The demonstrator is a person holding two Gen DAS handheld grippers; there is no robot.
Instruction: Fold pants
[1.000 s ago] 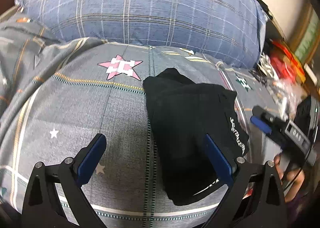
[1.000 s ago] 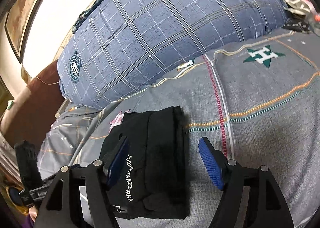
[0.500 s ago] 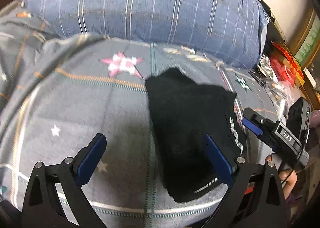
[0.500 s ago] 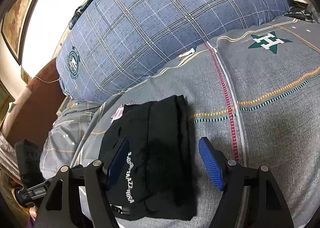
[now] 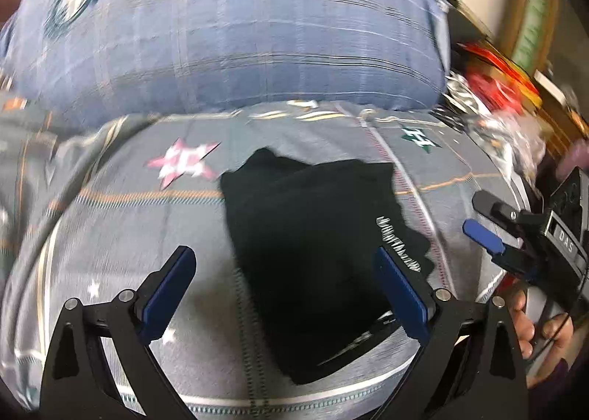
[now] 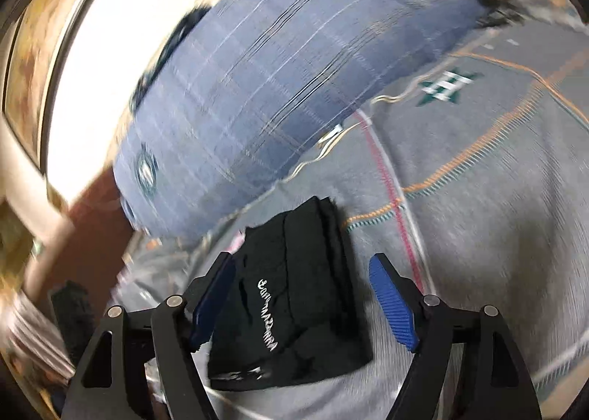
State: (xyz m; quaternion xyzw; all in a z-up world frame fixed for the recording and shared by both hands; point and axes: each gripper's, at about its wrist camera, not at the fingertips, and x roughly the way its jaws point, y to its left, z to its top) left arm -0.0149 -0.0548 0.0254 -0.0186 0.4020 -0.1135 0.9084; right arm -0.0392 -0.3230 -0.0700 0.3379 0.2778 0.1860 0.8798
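The black pants [image 5: 316, 254] are seen folded into a compact bundle, and they are laid flat on the grey bedspread [image 5: 121, 228] of the bed, just in front of the blue checked pillow [image 5: 228, 33] but apart from it. White lettering [image 6: 268, 313] is printed on the top layer of the pants. A pink star [image 5: 184, 162] on the bedspread is found just beside the pants, on the side towards the left gripper, and a green star [image 6: 445, 85] is found further from the pants, close to the pillow edge. The left gripper [image 5: 287, 295] is held with its blue pads spread wide; one pad [image 5: 403, 295] is seen over the edge of the pants and the other one over bare bedspread, and no cloth is pinched. The right gripper [image 6: 303, 306] is also spread wide, with the pants seen between its two pads, and nothing is clamped by it. Whether the pads touch the pants cannot be told, because both views are blurred. In the left wrist view the right gripper [image 5: 489, 232] is seen beside the pants, with a hand [image 5: 541, 328] on its handle.
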